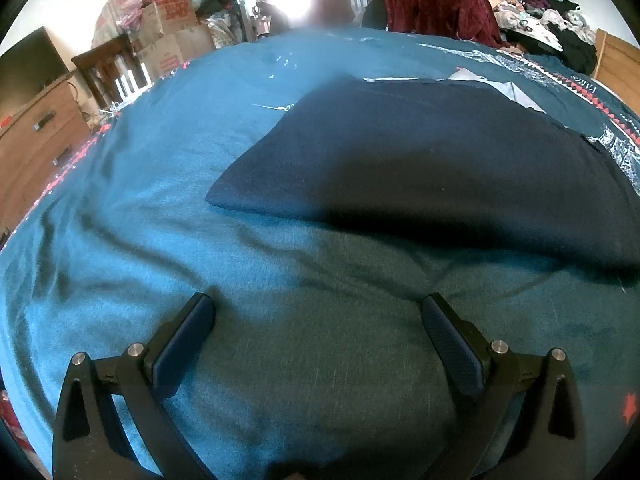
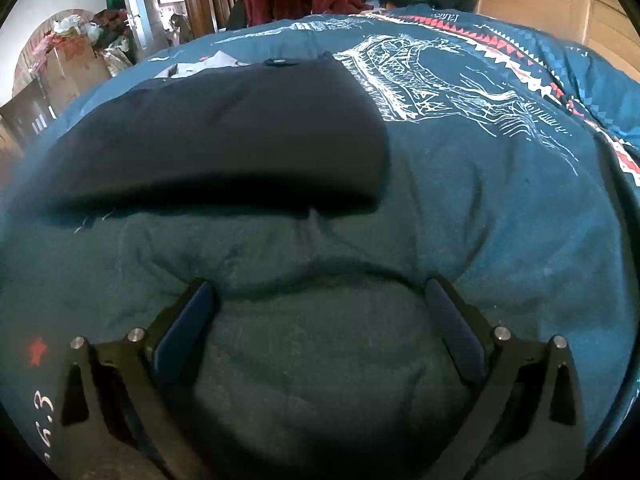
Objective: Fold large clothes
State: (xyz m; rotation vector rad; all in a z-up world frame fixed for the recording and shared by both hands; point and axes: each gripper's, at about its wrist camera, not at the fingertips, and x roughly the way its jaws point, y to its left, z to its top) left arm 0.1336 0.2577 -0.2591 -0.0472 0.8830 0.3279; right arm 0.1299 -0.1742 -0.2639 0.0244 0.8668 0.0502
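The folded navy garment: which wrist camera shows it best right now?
The right wrist view: the navy garment lies nearly whole in frame, its right edge and near fold plain against the teal bedspread. The left wrist view shows the garment larger, but its right end runs out of frame.

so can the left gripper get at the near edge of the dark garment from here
Probably yes: the left gripper is open, and only bare blanket lies between it and the dark garment.
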